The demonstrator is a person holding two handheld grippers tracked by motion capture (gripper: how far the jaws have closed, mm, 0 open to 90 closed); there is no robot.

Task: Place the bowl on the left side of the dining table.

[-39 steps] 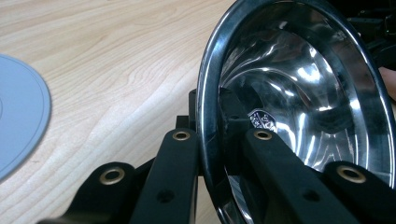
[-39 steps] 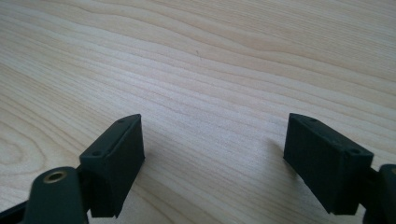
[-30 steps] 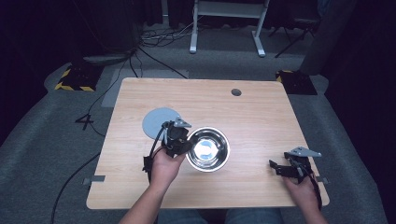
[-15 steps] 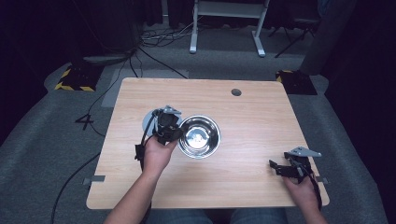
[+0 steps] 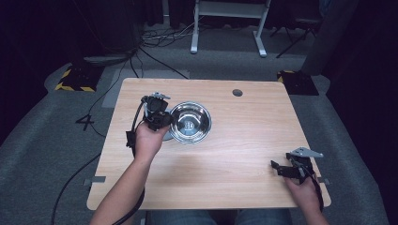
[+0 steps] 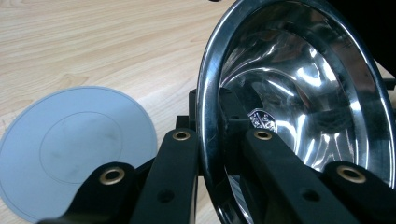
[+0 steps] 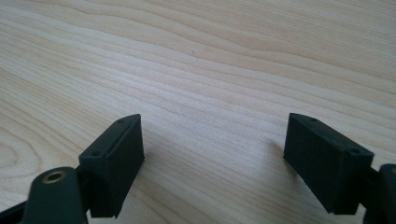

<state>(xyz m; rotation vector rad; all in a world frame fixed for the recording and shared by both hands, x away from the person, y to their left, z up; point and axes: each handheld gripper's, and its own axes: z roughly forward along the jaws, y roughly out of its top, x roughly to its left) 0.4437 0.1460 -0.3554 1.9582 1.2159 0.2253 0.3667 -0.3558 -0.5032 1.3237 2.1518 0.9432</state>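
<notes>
A shiny steel bowl (image 5: pixel 190 123) hangs tilted just above the wooden table (image 5: pixel 244 140), left of its middle. My left gripper (image 5: pixel 168 121) is shut on the bowl's left rim, one jaw inside and one outside. The left gripper view shows that gripper (image 6: pixel 212 112) clamping the rim of the bowl (image 6: pixel 303 84). A flat grey round disc (image 6: pixel 74 149) lies on the table below it, to the left. From above, the hand and bowl hide most of the disc (image 5: pixel 165 137). My right gripper (image 5: pixel 280 168) rests open near the table's front right corner. Bare wood lies between the jaws of the right gripper (image 7: pixel 215 154).
A round cable hole (image 5: pixel 237 92) sits near the table's far edge. Dark floor with cables (image 5: pixel 141 51) and a white stand's legs (image 5: pixel 225 28) lies beyond the table. A yellow-black striped block (image 5: pixel 75 79) lies on the floor at the far left.
My left gripper has carried the bowl away from the person and to the left, over the grey disc, which is now mostly covered. The right gripper has stayed put.
</notes>
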